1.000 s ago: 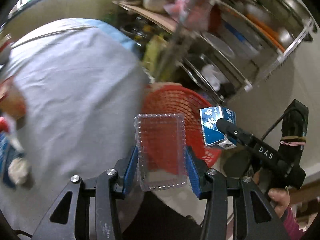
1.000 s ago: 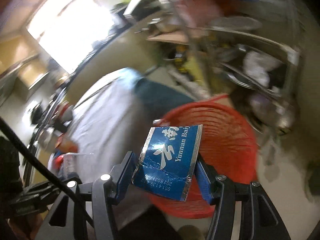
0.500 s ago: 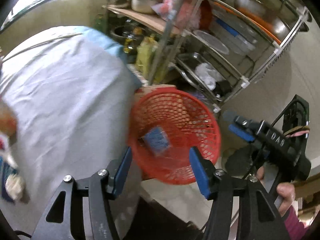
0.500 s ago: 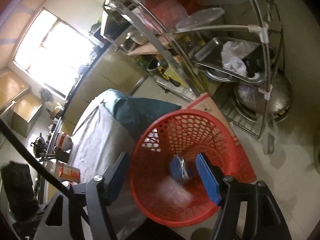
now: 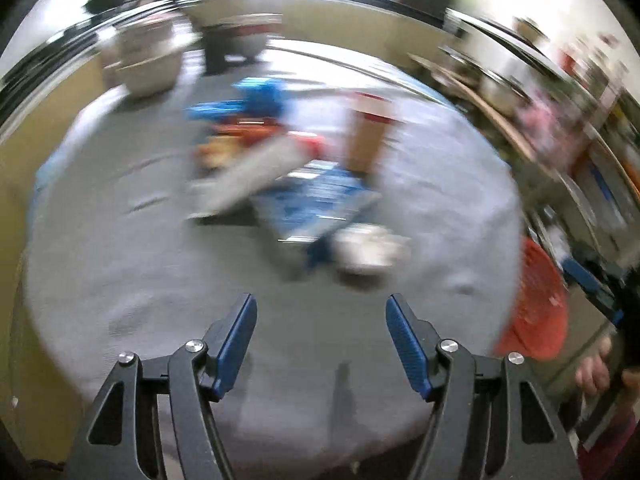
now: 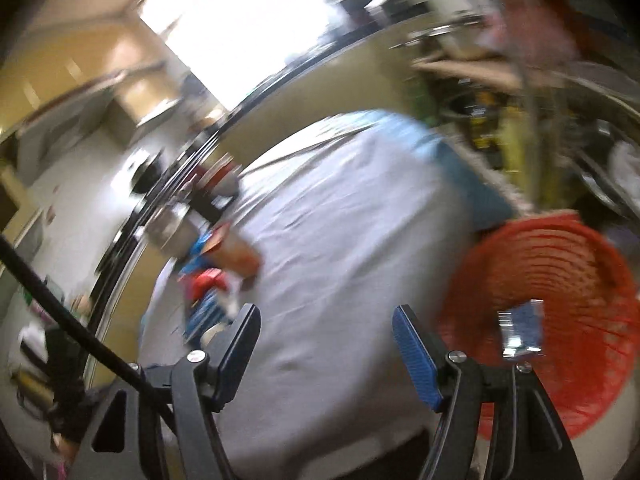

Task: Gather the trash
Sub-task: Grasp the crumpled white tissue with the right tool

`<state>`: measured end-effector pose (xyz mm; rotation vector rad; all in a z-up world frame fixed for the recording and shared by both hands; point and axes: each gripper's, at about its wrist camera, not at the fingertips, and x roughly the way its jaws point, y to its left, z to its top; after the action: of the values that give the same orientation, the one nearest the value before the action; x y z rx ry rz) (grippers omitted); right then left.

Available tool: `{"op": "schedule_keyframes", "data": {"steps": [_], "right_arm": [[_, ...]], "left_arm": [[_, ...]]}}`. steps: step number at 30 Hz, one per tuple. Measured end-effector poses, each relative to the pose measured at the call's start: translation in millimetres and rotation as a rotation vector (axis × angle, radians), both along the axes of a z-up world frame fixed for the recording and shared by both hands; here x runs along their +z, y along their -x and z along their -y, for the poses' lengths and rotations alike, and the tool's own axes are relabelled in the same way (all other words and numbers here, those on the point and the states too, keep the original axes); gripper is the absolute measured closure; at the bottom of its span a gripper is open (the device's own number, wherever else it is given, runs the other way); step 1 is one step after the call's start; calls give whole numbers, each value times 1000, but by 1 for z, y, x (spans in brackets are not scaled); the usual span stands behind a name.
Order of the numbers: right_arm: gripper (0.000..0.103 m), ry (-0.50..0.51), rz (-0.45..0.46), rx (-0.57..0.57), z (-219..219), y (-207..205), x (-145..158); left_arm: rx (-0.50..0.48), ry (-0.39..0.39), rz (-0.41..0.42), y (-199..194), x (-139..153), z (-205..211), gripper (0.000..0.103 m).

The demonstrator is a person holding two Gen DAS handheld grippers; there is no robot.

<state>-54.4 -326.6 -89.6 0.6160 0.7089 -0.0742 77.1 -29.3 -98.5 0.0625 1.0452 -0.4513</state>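
The red plastic mesh basket [image 6: 552, 304] sits on the floor at about four o'clock from the round table covered in a pale grey cloth [image 6: 340, 248], just beside its edge. A blue-and-silver foil packet [image 6: 522, 334] already lies inside it, so part of the collecting looks done.

What is left sits in a blurred heap past the middle of the table: a blue flat wrapper [image 5: 320, 204], a crumpled white wad [image 5: 368, 248] touching it at five o'clock, a tan paper cup with a red rim [image 5: 368, 132] at one o'clock of the wrapper, and some red and orange scraps too smeared to name.

The left gripper [image 5: 320, 336] points at the bare cloth at six o'clock of the heap, its jaws opening with nothing between them. The right gripper [image 6: 326, 340] is likewise spread apart and empty, above the cloth between heap and basket. My guess is several more trips remain.
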Motion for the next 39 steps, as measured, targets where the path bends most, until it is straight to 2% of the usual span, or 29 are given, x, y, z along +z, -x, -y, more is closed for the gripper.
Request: {"op": "schedule_keyframes", "data": {"steps": [4, 8, 13, 16, 20, 24, 25, 28, 33, 36, 39], "right_arm": [[31, 52, -47, 163, -55, -45, -2], [31, 78, -81, 283, -99, -82, -11], [32, 49, -146, 325, -124, -116, -38], [40, 52, -167, 327, -129, -133, -48], [59, 4, -237, 338, -135, -154, -68], [68, 55, -219, 350, -141, -150, -65], [79, 60, -221, 353, -141, -148, -63], [79, 33, -244, 352, -135, -141, -65], [79, -3, -249, 345, -129, -134, -68], [79, -7, -253, 346, -129, -136, -69], [79, -16, -255, 345, -129, -138, -69]], "left_arm": [[121, 15, -11, -20, -7, -51, 35], [166, 26, -6, -29, -11, -74, 35], [158, 27, -12, -43, -19, -80, 35], [134, 30, -8, -56, -21, -75, 35], [78, 44, 9, -76, -18, -65, 35], [-9, 69, 41, -95, -14, -46, 34], [-34, 74, 51, -99, -13, -41, 32], [-138, 100, 79, -111, -12, -22, 24], [-306, 138, 57, -135, -17, 10, 24], [-369, 157, 37, -144, -24, 19, 24], [-391, 141, 6, -150, -35, 24, 24]]}}
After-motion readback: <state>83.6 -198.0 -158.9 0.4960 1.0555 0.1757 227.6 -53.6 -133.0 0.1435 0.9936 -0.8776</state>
